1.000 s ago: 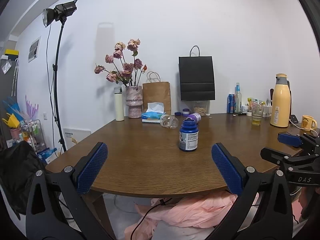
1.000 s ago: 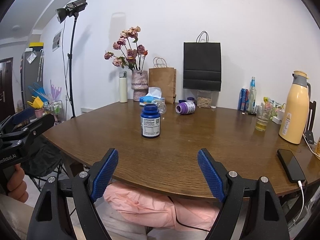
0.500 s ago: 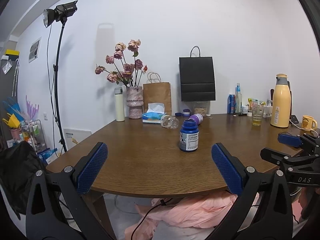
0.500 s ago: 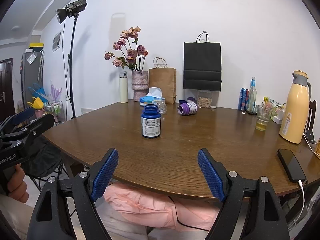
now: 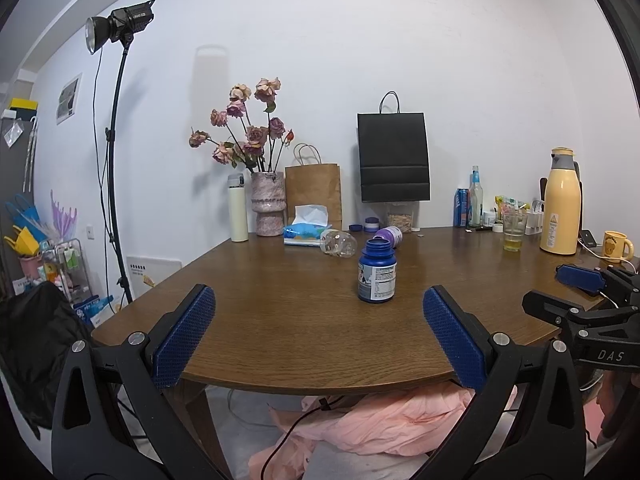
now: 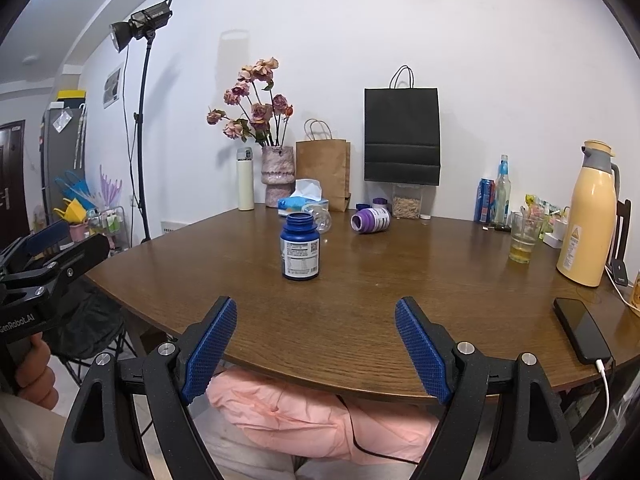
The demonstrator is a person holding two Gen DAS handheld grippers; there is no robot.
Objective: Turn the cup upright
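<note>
A blue bottle stands upright and lidless on the brown table; it also shows in the right wrist view. Behind it a purple bottle and a clear bottle lie on their sides. My left gripper is open and empty at the table's near edge, short of the blue bottle. My right gripper is open and empty at the near edge too. Each gripper shows at the side of the other's view.
At the back stand a vase of flowers, a white flask, a tissue pack, and brown and black paper bags. On the right are a glass, a yellow thermos, a phone and a mug.
Both views have shifted very slightly. Nothing on the table has moved and both grippers stay open.
</note>
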